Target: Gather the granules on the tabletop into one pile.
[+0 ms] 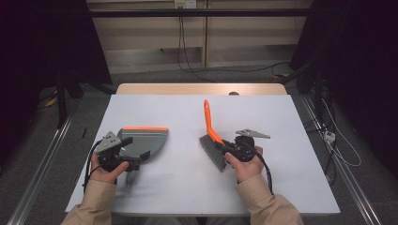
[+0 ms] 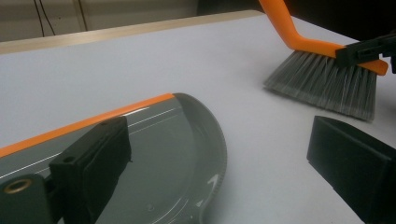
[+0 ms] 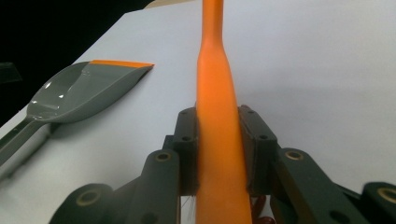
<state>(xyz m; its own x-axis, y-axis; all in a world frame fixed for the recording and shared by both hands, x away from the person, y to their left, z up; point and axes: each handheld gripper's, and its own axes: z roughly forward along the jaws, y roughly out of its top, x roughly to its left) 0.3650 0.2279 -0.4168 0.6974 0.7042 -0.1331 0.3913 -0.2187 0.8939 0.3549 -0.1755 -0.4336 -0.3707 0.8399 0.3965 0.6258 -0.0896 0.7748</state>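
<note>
From above, the right gripper clamps an orange brush to the right of a grey dustpan on the table, while the left gripper sits over the dustpan. Along the left gripper, the jaws stand wide apart above the dustpan, the brush beyond it. Along the right gripper, the jaws pinch the brush handle, the dustpan well apart.

You have a pale grey table with a wooden edge at its far side. Behind it, black cables hang down a beige wall from an outlet.
</note>
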